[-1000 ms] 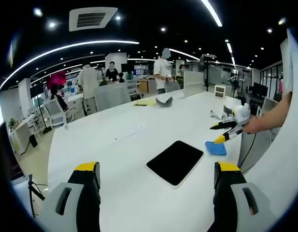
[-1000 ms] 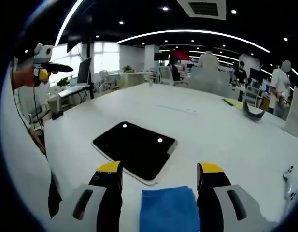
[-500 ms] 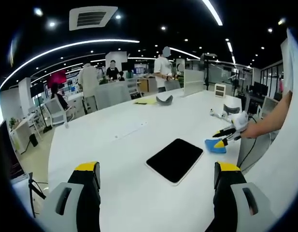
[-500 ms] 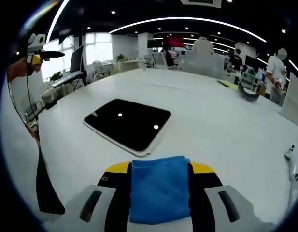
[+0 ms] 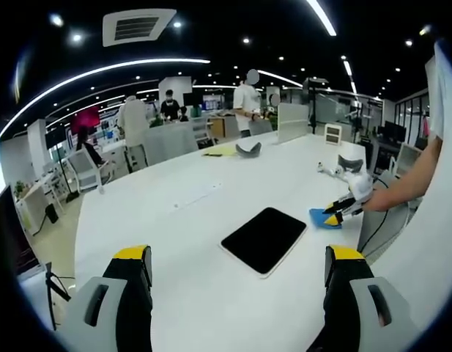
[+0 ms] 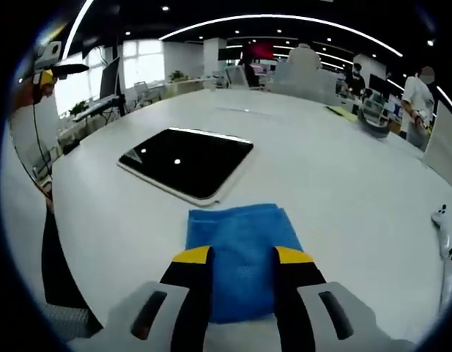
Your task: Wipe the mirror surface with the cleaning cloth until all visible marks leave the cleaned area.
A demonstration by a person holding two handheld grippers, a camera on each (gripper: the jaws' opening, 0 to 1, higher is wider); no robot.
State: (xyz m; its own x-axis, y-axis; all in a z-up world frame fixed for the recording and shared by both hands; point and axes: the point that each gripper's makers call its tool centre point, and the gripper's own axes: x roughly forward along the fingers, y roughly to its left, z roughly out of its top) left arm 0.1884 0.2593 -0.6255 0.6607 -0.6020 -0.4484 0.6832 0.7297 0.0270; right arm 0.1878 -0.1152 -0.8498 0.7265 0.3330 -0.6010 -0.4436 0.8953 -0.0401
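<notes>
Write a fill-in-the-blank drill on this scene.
1. The cleaning cloth is ____ in colour.
2. The right claw is closed on the ____.
3. The mirror lies flat on a ____ table.
4. The left claw stands ____, holding nothing.

Missing words: blue; cloth; white; open

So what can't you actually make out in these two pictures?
- Marks on the mirror: too small; its face reads plain dark in both views.
- Cloth: near edge hidden behind the right gripper in the right gripper view.
- Whether the jaws pinch it: cannot tell.
- Small white item: cut off by the right edge.
</notes>
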